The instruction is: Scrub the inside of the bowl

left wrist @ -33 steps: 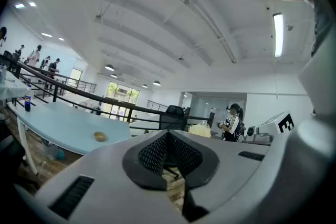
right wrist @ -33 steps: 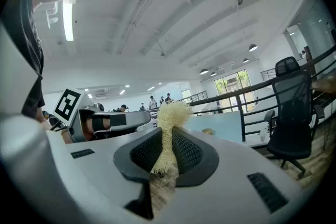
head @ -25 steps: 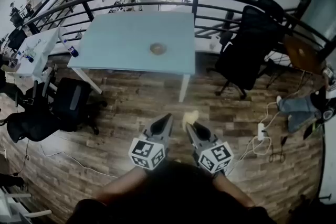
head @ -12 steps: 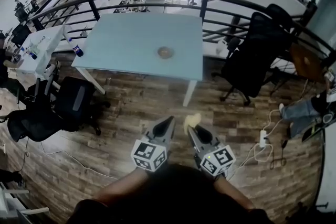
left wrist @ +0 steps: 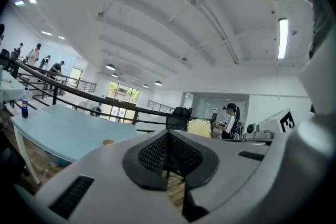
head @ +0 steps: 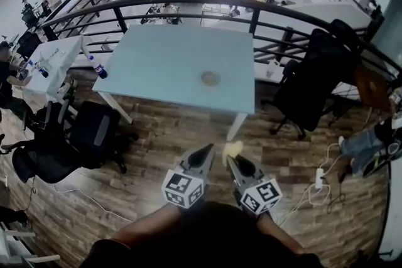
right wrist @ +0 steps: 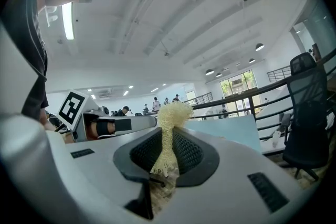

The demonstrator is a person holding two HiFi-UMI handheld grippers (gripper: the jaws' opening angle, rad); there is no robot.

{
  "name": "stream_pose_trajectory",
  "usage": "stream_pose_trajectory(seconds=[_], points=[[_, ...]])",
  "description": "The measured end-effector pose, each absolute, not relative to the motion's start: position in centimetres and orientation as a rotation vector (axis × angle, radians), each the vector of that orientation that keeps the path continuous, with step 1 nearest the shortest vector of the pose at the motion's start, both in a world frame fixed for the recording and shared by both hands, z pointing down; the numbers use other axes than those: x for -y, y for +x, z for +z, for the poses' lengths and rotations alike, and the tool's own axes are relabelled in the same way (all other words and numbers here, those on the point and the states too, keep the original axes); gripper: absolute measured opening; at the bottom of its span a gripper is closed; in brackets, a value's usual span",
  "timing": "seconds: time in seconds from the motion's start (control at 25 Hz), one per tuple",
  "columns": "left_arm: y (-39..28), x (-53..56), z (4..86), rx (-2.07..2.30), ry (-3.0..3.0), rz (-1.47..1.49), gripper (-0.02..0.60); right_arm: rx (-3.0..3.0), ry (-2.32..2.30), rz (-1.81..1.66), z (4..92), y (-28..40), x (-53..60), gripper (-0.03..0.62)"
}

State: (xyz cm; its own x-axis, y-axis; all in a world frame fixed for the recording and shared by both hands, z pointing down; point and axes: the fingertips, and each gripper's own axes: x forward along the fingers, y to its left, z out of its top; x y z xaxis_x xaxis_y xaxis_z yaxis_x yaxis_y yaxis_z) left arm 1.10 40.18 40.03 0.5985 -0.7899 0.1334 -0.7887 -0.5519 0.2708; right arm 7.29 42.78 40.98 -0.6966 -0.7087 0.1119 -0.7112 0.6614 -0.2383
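A small brownish bowl sits on the pale blue table, far ahead of both grippers. In the left gripper view the bowl shows only as a small spot on the table. My right gripper is shut on a pale yellow mesh scrubber, which sticks out past its tips; the scrubber is pinched between the dark pads. My left gripper is shut with nothing in it. Both are held close to my body, above the wooden floor.
Black office chairs stand left and right of the table. A dark railing runs behind it. A white desk with a bottle is at the left. Cables and a power strip lie on the floor at the right. People stand far off.
The view has shifted: the table and bowl now sit lower and nearer in the head view. Both grippers keep their place before my body, the scrubber still held.
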Motion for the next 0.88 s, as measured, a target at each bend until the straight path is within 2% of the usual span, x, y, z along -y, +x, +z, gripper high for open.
stream_pose_trajectory(seconds=[0.64,0.88], points=[[-10.0,-33.7,40.4,1.269,2.512,-0.025,-0.003,2.856,1.189,0.424,41.0,-4.0,-36.3,0.066],[-12.2,-32.7,40.8,1.294,2.53,-0.015,-0.003,2.849,1.203,0.428,41.2,-5.7,-34.8,0.066]])
